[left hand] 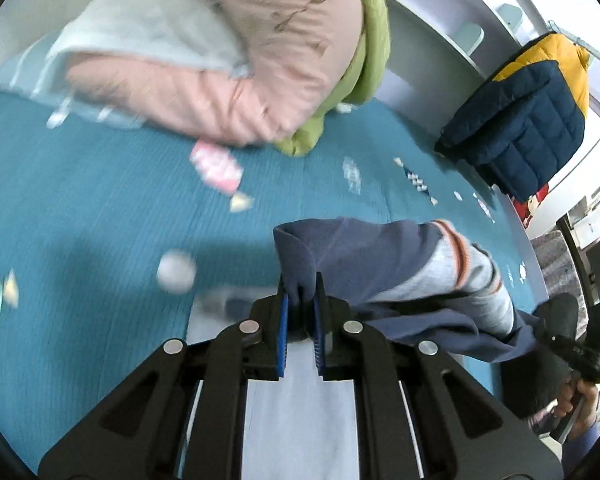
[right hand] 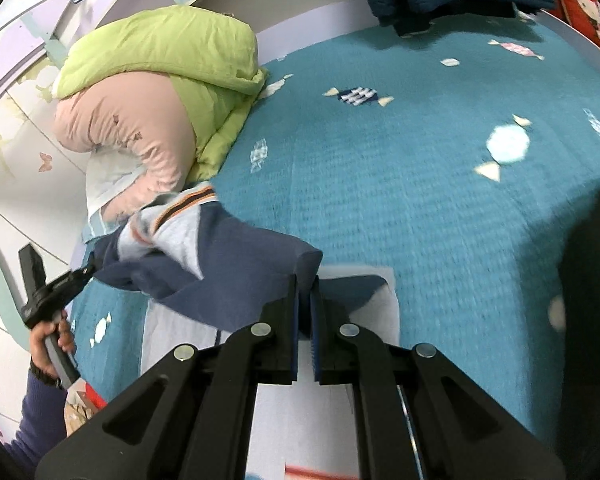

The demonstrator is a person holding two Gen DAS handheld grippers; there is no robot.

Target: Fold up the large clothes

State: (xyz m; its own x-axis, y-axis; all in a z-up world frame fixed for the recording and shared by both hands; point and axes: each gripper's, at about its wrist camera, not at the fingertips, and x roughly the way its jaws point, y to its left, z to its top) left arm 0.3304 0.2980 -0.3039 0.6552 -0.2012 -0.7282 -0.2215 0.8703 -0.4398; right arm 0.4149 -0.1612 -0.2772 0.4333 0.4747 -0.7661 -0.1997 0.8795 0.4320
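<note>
The left gripper [left hand: 301,280] is pinched tight on a fold of the navy-and-grey sweatshirt [left hand: 364,256], blue pads [left hand: 285,320] close together with cloth between them. The right gripper [right hand: 304,282] does the same at another fold of the sweatshirt [right hand: 236,256], jaws nearly closed on the fabric. Between the two, the garment hangs bunched, its grey striped sleeve [right hand: 168,216] flopped over the navy part. Its pale lower part lies under the grippers on the teal bedspread [right hand: 380,184], which is printed with candies. Farther off, a pink quilt [left hand: 268,64] and a green quilt [right hand: 168,44] are heaped against the wall. A navy-and-yellow jacket [left hand: 528,120] sits at the bed's far edge.
</note>
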